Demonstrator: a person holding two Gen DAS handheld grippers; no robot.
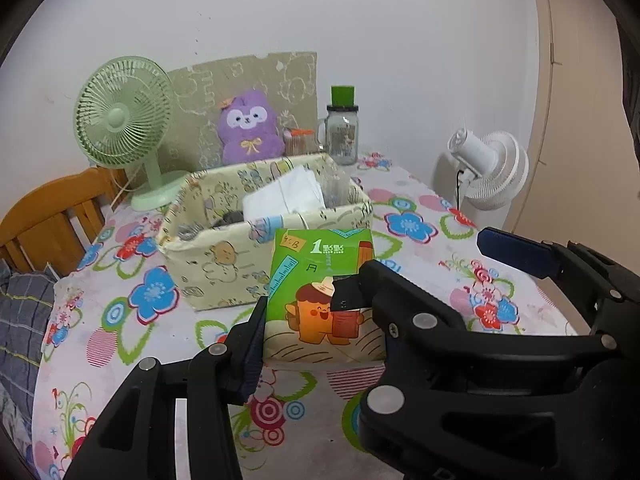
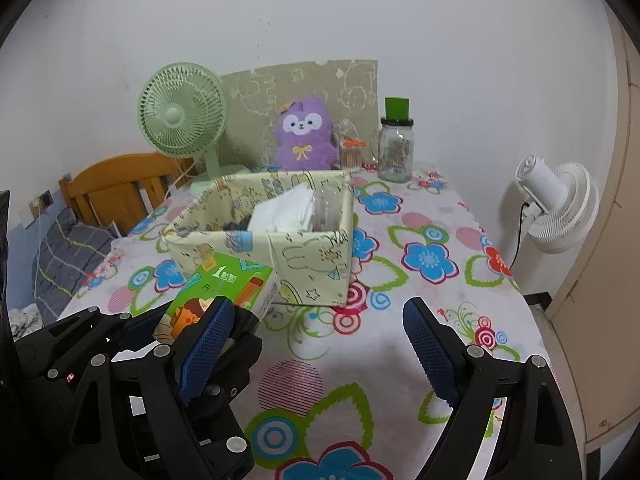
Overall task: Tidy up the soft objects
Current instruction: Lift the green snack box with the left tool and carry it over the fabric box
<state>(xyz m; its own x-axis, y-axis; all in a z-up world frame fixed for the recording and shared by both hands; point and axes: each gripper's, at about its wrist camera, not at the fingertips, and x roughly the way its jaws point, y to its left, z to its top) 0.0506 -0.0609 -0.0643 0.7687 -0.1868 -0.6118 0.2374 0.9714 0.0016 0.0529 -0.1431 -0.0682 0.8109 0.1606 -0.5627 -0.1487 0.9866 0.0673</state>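
Note:
My left gripper [image 1: 304,308] is shut on a green tissue pack [image 1: 324,292] with an orange cartoon figure, holding it just in front of a cream fabric storage box [image 1: 224,260]. The box holds white tissue packs [image 1: 288,196] and something dark. The pack [image 2: 224,288] and box [image 2: 304,256] also show in the right wrist view. My right gripper [image 2: 316,344] is open and empty, to the right of the left gripper above the tablecloth. A purple plush toy [image 1: 248,128] sits behind the box against a board.
A green desk fan [image 1: 124,120] stands back left. A glass jar with a green lid [image 1: 342,128] and a small cotton swab container [image 1: 296,142] stand back right. A white fan [image 1: 492,168] is off the table's right edge. A wooden chair [image 1: 52,216] is at left.

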